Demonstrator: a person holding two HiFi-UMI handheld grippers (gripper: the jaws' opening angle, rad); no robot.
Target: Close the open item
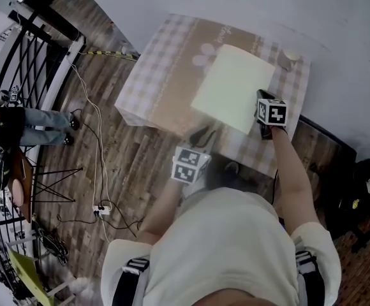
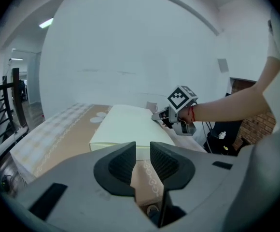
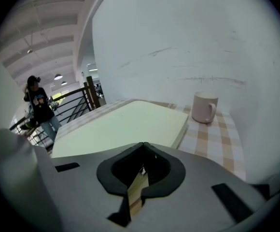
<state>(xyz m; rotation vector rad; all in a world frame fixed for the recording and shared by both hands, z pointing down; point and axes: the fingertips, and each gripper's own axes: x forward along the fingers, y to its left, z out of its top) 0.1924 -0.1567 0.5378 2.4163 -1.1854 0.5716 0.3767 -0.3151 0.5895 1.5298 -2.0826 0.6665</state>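
The pale box (image 1: 233, 87) lies flat, lid down, in the middle of the desk (image 1: 153, 91), on a checked cloth. At the box's 4 o'clock corner sits the right hand-held gripper (image 1: 263, 101); only its own view shows the jaw tips meeting, closed on nothing. At 7 o'clock, by the desk's near edge, the left hand-held gripper (image 1: 202, 135) is blurred in the head view. Its own view shows the jaws narrowly apart, with only cloth behind the gap. A mug (image 3: 205, 107) stands at 2 o'clock; its handle shows only in the right gripper view. A person (image 1: 25, 123) stands by a railing (image 1: 25, 56) at 9 o'clock.
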